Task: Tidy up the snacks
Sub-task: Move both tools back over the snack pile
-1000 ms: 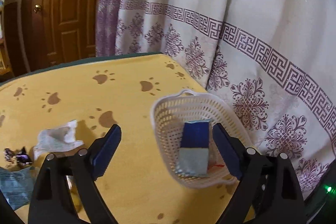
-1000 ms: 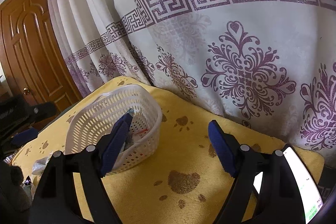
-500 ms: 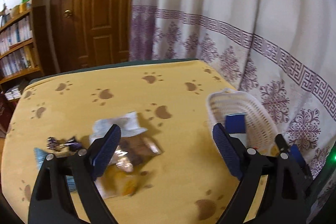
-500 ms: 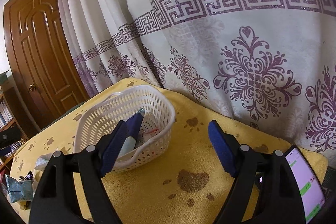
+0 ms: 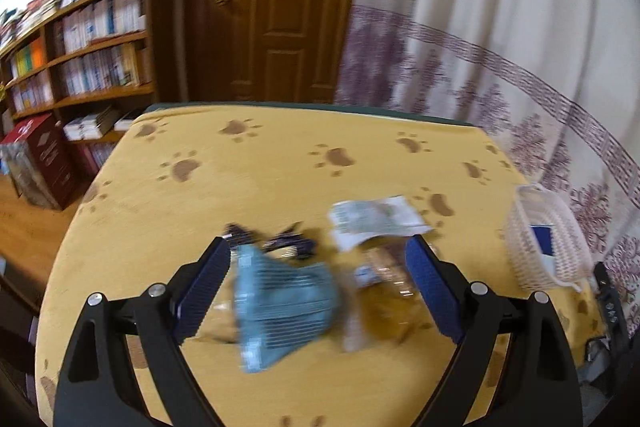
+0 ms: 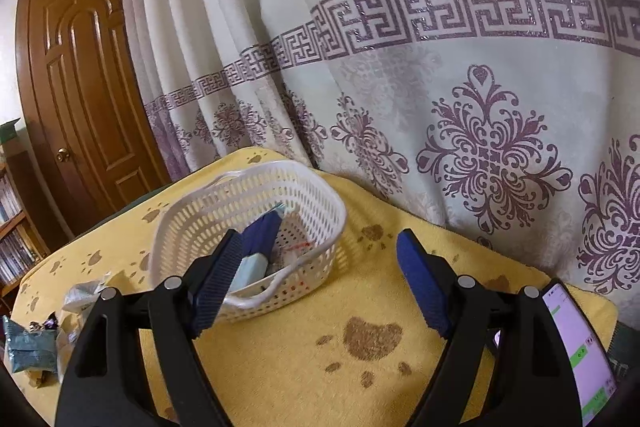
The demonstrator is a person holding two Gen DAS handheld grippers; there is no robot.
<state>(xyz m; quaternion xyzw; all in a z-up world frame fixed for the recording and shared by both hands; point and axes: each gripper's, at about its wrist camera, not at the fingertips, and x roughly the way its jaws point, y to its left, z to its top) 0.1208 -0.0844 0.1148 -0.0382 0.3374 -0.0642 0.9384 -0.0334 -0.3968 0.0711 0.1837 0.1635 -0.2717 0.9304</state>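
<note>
The white basket (image 6: 248, 223) sits on the counter (image 6: 360, 299), which has a yellow cloth with brown paw prints, close to the big curtain (image 6: 440, 87) with purple patterns. Inside the basket a dark blue packet (image 6: 262, 235) leans against a pale blue one (image 6: 248, 271). The right tongs (image 6: 316, 283) are wide open and hold nothing. They hang over the cloth just in front of the basket, and their left finger hides part of the basket's near wall. A phone (image 6: 576, 351) with a lit screen shows at the right edge, on the far side of the tongs from the basket. The rest of the snacks lie in a loose pile well to the left of the basket. In the left view this pile is blurry. The left tongs (image 5: 316, 287) are wide open too, and hold nothing. Between their fingers you can see a blue striped packet (image 5: 280, 303). Next to it, toward the basket, are a clear bag (image 5: 392, 291) with yellow and brown stuff and a white packet (image 5: 376, 219). Small dark wrapped sweets (image 5: 280, 243) lie behind the blue striped packet. Far from the basket, past the counter, there is a brown door (image 5: 276, 3) and a bookshelf (image 5: 80, 47) full of books.
</note>
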